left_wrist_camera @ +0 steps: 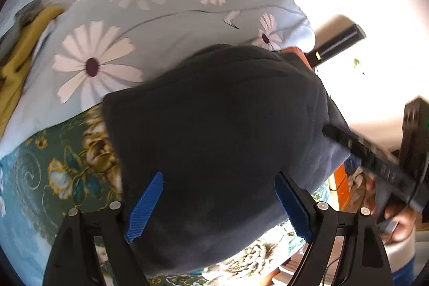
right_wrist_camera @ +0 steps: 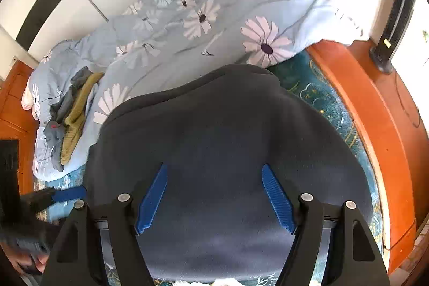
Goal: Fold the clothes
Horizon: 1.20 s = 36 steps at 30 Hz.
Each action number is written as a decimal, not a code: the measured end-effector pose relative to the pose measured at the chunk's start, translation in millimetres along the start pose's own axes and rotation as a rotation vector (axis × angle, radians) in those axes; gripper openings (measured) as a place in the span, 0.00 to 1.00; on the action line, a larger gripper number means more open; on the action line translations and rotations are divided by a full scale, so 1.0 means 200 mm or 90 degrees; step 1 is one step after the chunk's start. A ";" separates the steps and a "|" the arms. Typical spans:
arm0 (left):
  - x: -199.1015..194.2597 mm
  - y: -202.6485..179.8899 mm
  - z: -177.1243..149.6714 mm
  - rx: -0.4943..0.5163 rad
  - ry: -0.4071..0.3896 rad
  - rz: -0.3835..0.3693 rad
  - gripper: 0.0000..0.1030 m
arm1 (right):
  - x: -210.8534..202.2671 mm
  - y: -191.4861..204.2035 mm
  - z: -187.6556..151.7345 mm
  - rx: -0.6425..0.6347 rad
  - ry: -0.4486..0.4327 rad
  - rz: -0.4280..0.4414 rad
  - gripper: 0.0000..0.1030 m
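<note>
Hovering over dark garment, both grippers angled down. Left gripper jaws wide, blue pads clear of fabric, nothing pinched. Right gripper also wide, pads apart above cloth, no grip. Garment lies flat on teal patterned sheet, centre of bed, folded into blocky shape. Floral duvet bunched at 12 o'clock. Olive + grey clothes piled at 9 o'clock on duvet. Orange wood bed frame at 3 o'clock.

Bright daylight, blown-out right; fisheye warp; left view motion-blurred.
</note>
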<state>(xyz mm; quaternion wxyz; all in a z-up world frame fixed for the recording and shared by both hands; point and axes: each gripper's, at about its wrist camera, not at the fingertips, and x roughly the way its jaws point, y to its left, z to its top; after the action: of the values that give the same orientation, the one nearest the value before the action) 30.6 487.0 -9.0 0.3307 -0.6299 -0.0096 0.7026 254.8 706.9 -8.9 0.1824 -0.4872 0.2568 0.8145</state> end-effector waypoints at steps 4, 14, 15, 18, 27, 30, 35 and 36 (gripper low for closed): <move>-0.07 0.07 -0.08 0.000 -0.013 0.013 0.91 | -0.06 0.13 -0.18 0.005 0.000 -0.008 0.72; -0.20 0.21 -0.26 0.023 -0.036 0.044 1.00 | -0.11 0.46 -0.58 0.037 -0.011 -0.033 0.93; -0.21 0.22 -0.28 0.025 -0.038 0.046 1.00 | -0.11 0.49 -0.62 0.044 -0.012 -0.036 0.93; -0.23 0.28 -0.33 0.033 -0.042 0.052 1.00 | -0.11 0.54 -0.68 0.052 -0.026 -0.056 0.96; -0.21 0.46 -0.51 0.076 -0.055 0.091 1.00 | -0.12 0.76 -0.83 0.064 -0.039 -0.172 1.00; -0.21 0.52 -0.55 0.090 -0.069 0.093 1.00 | -0.12 0.80 -0.87 0.097 -0.034 -0.179 1.00; -0.20 0.59 -0.60 0.118 -0.067 0.077 1.00 | -0.10 0.93 -0.88 0.115 -0.010 -0.217 1.00; -0.21 0.60 -0.60 0.122 -0.069 0.075 1.00 | -0.09 0.96 -0.88 0.111 -0.009 -0.228 1.00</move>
<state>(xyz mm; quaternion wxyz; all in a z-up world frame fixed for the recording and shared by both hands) 83.0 324.8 -49.4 0.3469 -0.5560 0.0768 0.7514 281.2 448.0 -15.8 0.3681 -0.5016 0.2343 0.7470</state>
